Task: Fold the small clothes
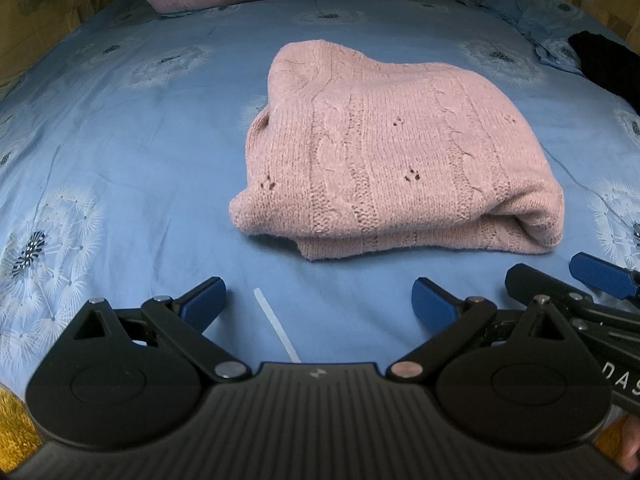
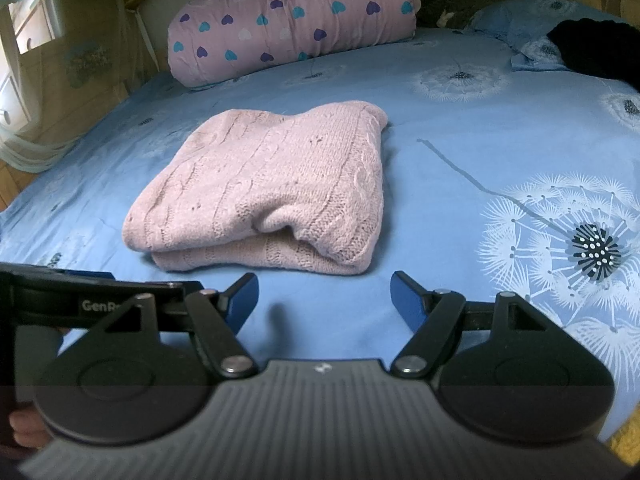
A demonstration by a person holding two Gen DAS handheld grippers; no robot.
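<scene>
A pink cable-knit sweater [image 1: 396, 152] lies folded into a thick rectangular bundle on the blue bedsheet [image 1: 140, 152] printed with white dandelion heads, roughly in the middle of the bed. The left gripper [image 1: 319, 304] hovers just short of the sweater's near edge with its blue-padded jaws spread wide and nothing between them; a thin white strip [image 1: 276, 325] lies on the sheet in the gap. The right gripper [image 2: 324, 298] sits beside it, also near the bundle's near folded edge, jaws wide apart and empty, touching no cloth. At the head of the bed rests a rolled pink quilt [image 2: 292, 16] dotted with purple, teal and white hearts, and a black garment [image 2: 596, 46] lies at the far right corner.
</scene>
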